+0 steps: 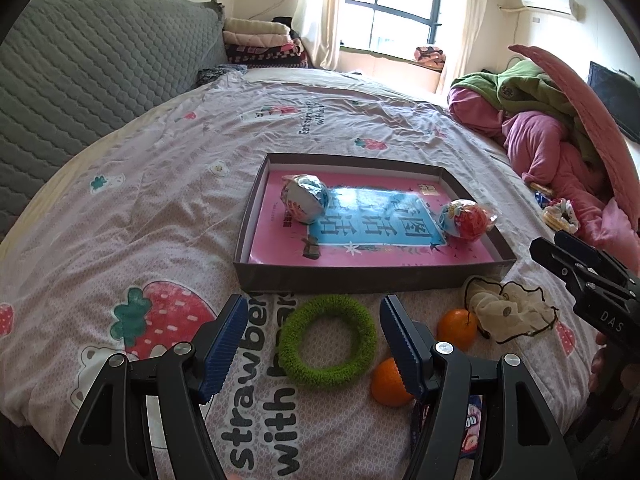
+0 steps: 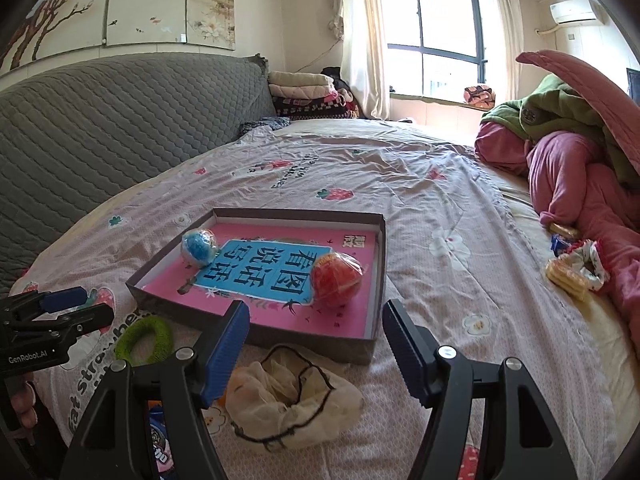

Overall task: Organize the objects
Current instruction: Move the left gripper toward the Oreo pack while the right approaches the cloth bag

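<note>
A home bedroom, lived in and sunlit. A wide bed fills the room, covered by a pale pink duvet (image 2: 360,184) printed with strawberries, bears and English words. At the head of the bed stands a grey quilted headboard (image 2: 120,120), with a painted panel of blossoming branches (image 2: 120,0) on the wall above it. Folded blankets (image 2: 304,92) are stacked beside the headboard's far end. Beyond the bed, cream curtains (image 2: 360,40) frame a dark-barred window (image 2: 432,28), and an air conditioner (image 2: 574,10) hangs high on the wall. Pink and green bedding (image 2: 568,152) lies heaped along the bed's right edge.
</note>
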